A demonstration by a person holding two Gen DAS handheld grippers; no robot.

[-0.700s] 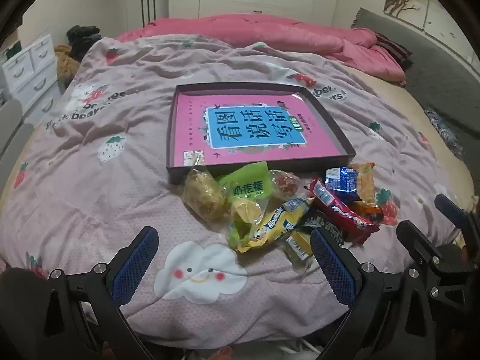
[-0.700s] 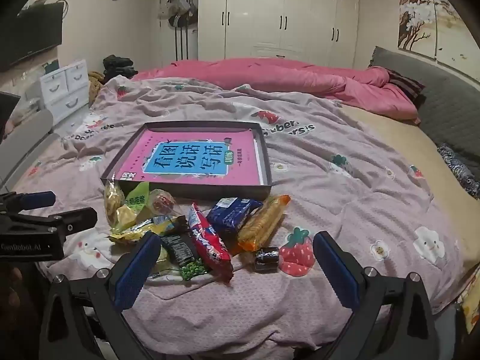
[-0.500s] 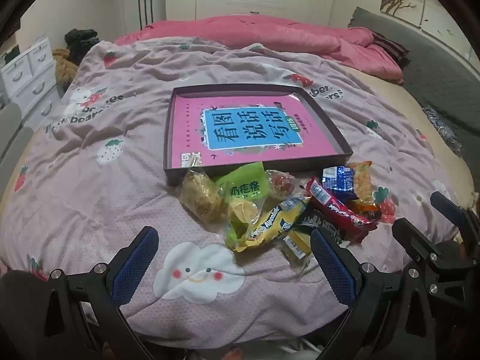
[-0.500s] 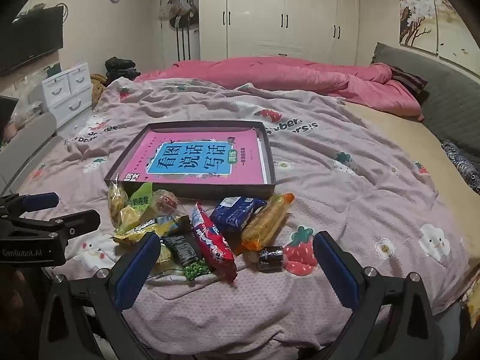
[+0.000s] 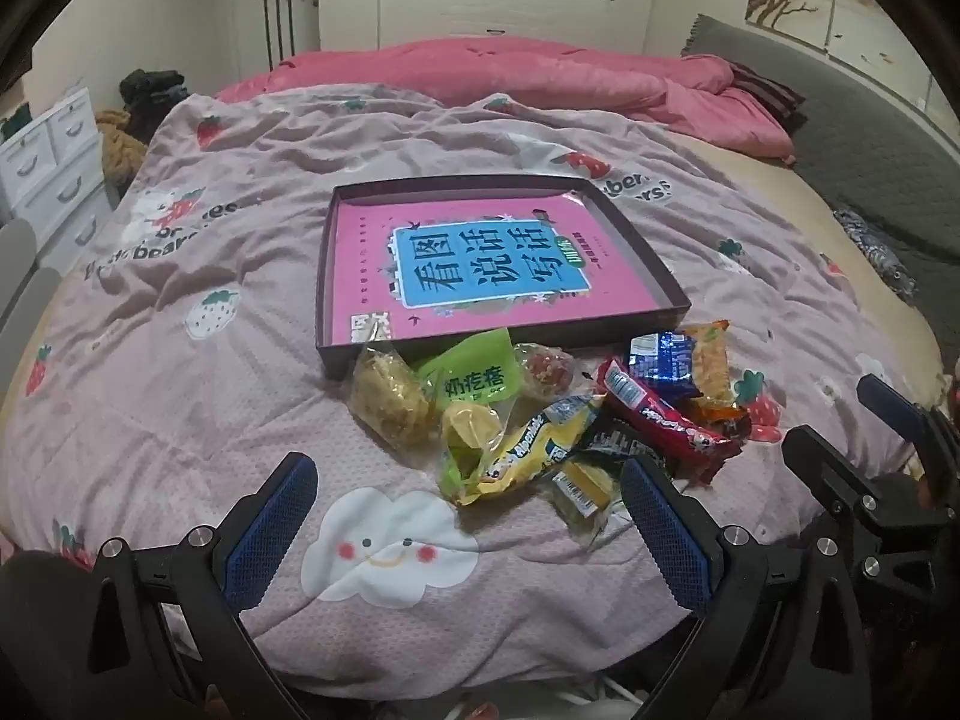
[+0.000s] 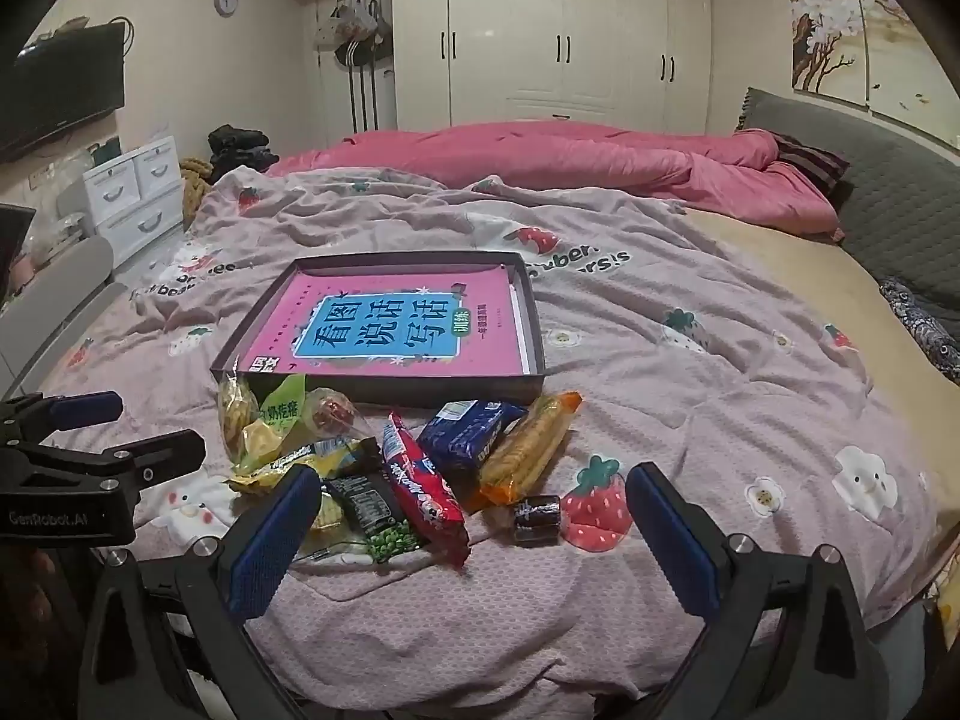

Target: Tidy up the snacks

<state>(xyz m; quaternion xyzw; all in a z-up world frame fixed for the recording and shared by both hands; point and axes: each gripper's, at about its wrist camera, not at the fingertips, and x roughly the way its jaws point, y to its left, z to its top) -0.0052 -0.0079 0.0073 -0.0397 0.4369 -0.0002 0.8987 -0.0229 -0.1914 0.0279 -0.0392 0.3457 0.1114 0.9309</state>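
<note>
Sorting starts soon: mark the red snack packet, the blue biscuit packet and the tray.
red snack packet [image 6: 423,495], right wrist view, middle of wrapper
blue biscuit packet [image 6: 471,435], right wrist view, top face
tray [image 6: 396,390], right wrist view, near wall

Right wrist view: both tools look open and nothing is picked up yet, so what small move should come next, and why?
Probably lower the right tool onto the red packet. It lies on top of the snack pile, nearest that tool, and both the right and left tool are open and hold nothing. The tray behind the pile holds only a pink book, so no snack is sorted yet.
</note>
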